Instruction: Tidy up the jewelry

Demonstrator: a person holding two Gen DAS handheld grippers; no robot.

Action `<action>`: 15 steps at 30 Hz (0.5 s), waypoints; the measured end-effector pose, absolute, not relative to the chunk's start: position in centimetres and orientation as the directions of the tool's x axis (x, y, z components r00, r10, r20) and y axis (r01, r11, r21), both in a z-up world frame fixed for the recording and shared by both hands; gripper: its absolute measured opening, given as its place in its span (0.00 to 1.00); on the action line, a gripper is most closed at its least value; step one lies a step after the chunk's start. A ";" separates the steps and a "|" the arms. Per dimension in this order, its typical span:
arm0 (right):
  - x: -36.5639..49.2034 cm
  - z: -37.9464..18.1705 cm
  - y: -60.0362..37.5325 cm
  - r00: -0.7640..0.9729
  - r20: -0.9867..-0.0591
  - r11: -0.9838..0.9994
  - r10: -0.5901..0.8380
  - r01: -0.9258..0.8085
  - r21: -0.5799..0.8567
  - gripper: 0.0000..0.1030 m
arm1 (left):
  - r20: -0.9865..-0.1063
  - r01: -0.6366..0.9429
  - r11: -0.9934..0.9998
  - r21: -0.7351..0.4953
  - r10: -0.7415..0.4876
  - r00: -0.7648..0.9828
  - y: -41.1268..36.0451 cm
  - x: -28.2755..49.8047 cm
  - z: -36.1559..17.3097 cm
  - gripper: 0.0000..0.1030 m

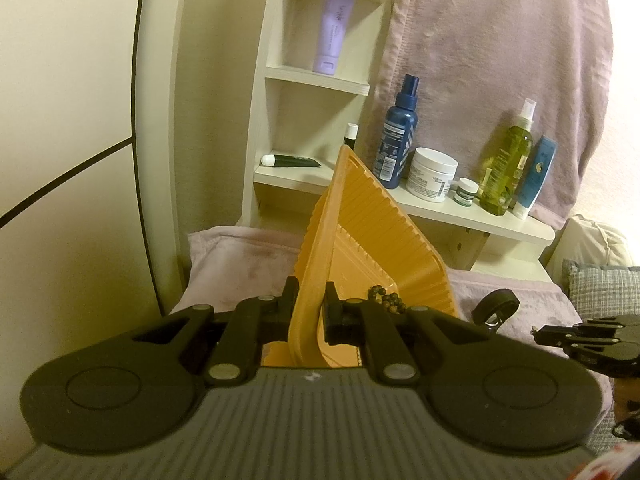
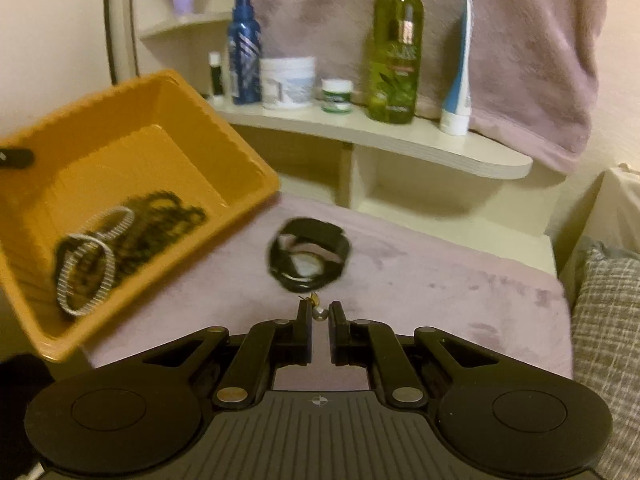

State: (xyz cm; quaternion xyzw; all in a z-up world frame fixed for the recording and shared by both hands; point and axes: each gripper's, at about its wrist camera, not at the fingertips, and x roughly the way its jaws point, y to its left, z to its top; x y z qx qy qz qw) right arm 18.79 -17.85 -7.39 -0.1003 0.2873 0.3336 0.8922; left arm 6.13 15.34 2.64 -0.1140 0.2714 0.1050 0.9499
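Left gripper (image 1: 311,300): jaws clamped on near wall of orange tray (image 2: 168,132), tilted above the pink blanket (image 2: 440,280); bracelets (image 2: 86,276) inside. Black watch (image 2: 308,254) on blanket, beside tray. Right gripper (image 2: 321,314): jaws pinching small pearl earring (image 2: 320,313).

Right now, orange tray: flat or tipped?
Tipped. The orange tray is off the pink cover, rim clamped by the left gripper, jewelry pooled at its low end.

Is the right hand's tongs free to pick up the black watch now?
Probably not yet: the right tongs are shut on a small earring. The watch lies unobstructed just ahead on the pink blanket.
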 end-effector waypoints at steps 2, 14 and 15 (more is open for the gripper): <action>18.0 -6.8 -17.5 0.600 -0.571 0.743 0.560 -0.668 0.026 0.08 | -0.539 -0.260 0.952 -0.159 0.137 0.831 15.4 6.1 2.7 0.09; 14.2 -2.8 -10.7 0.456 -0.503 0.555 0.734 -0.829 0.059 0.08 | -0.538 -0.260 0.953 -0.159 0.137 0.832 15.3 6.1 2.7 0.09; 14.0 -2.7 -10.0 0.444 -0.500 0.542 0.743 -0.839 0.060 0.08 | -0.538 -0.259 0.953 -0.158 0.137 0.832 15.3 6.1 2.7 0.09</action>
